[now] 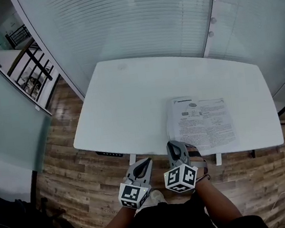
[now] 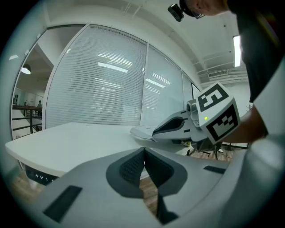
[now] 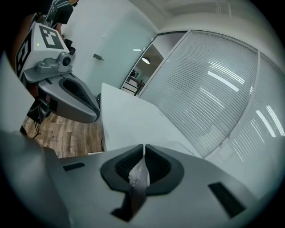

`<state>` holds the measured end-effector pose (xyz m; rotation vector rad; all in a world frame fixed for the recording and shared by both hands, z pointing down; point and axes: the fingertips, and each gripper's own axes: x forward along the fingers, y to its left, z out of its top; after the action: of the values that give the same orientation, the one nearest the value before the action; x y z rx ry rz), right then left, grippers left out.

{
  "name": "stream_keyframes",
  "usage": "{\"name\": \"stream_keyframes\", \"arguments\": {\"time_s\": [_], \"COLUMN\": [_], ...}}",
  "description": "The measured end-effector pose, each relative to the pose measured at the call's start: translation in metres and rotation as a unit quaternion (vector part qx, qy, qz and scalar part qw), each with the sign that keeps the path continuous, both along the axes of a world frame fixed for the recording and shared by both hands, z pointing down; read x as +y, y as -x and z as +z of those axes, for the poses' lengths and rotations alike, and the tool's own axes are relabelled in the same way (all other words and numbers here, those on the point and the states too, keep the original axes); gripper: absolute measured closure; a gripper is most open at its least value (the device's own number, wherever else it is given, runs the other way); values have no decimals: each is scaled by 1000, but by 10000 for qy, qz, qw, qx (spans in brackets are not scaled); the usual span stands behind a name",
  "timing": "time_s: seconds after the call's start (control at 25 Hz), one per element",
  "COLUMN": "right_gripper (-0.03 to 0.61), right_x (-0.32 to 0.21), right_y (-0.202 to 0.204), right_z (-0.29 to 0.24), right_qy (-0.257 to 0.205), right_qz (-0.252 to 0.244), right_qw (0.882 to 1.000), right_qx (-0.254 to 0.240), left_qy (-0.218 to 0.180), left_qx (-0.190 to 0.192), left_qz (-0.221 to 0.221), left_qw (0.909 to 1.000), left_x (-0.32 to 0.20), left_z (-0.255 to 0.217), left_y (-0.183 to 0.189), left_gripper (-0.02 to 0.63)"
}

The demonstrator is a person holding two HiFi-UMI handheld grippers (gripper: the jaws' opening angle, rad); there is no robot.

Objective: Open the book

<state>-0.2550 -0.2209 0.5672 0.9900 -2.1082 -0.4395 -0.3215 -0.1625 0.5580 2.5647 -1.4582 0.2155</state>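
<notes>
**A:** Where is the book (image 1: 203, 124), and how will it handle?

**B:** It lies at the table's (image 1: 125, 102) near right edge. We judge it light, thin and floppy, best lifted by a near-left leaf. Our right tool (image 1: 174, 145) is clenched on a sheet there. The left tool (image 1: 144, 163), clenched on nothing, hangs off the table, obstructing nothing.

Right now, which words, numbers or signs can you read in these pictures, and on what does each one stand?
"AVI", the rest hidden: faint, on the control panel under the edge of the table.
Pages of the book: print too small to read.
Marker cubes: black-and-white square patterns, no letters.
</notes>
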Motion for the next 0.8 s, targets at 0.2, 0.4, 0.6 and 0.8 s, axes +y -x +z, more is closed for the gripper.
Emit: {"name": "stream_keyframes", "arguments": {"time_s": [0.2, 0.4, 0.6, 0.8], "right_gripper": [555, 545, 452, 487], "right_x": [2, 7, 25, 40], "right_y": [18, 26, 27, 2], "right_z": [14, 24, 17, 2], "right_qy": [183, 254, 233, 580], "right_qz": [-172, -246, -422, -165], "right_qw": [9996, 9991, 9987, 9902], "right_qx": [134, 231, -144, -1258], "left_qy": [-69, 32, 82, 123], "left_qx": [43, 2, 30, 77], "left_qz": [-16, 41, 120, 209], "left_qw": [10000, 10000, 9999, 9997], "left_x": [0, 6, 9, 6], "left_z": [-4, 3, 7, 1], "left_y": [5, 9, 6, 3], "left_gripper": [600, 600, 600, 600]}}
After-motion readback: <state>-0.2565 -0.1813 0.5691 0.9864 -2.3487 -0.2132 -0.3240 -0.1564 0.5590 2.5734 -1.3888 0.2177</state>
